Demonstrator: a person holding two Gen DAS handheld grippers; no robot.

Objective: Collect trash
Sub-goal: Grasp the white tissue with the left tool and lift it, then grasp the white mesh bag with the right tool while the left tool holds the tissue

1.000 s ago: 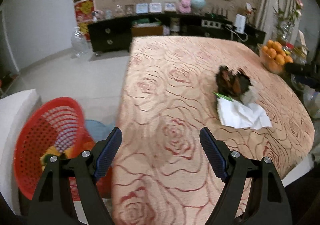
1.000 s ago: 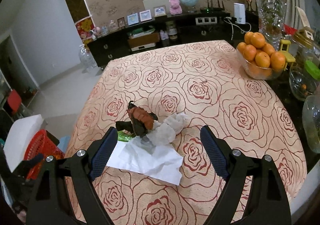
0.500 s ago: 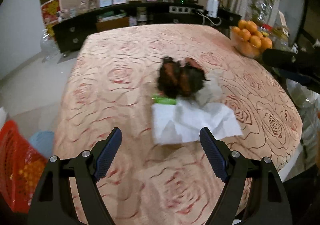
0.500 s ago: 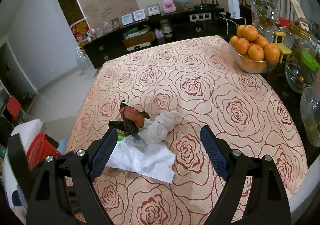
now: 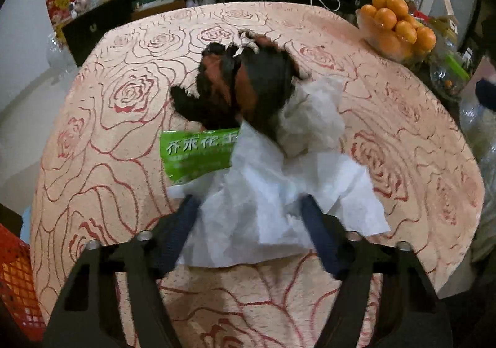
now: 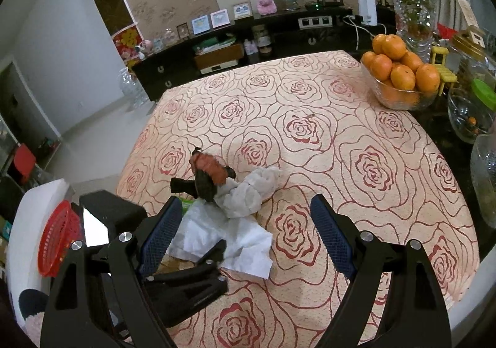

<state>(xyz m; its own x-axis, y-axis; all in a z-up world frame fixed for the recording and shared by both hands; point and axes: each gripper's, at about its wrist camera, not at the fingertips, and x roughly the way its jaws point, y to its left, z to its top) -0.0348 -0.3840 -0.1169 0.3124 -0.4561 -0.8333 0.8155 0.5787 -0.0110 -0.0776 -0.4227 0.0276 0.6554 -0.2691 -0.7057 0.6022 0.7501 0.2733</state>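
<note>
Left wrist view: left gripper [image 5: 249, 208] had swung from the red basket [image 5: 15, 279] side onto the trash; jaws closing, white tissue [image 5: 263, 211] between them, not yet pinched. Right wrist view: right gripper [image 6: 245, 224] stayed open, trash pile just ahead on the bench [image 6: 356, 146].

The left claw [image 5: 249, 211] points steeply down at the bench [image 5: 102, 143], its jaws closing with the near edge of the white tissue [image 5: 266, 199] between them; the blue pads [image 5: 186, 224] are blurred and flank the sheet (whether they press it yet cannot be told). The right claw [image 6: 245, 236] hangs above the same tissue, angled down, jaws spread wide with nothing gripped. From its camera the left claw's black frame shows low beside the tissue.
</note>
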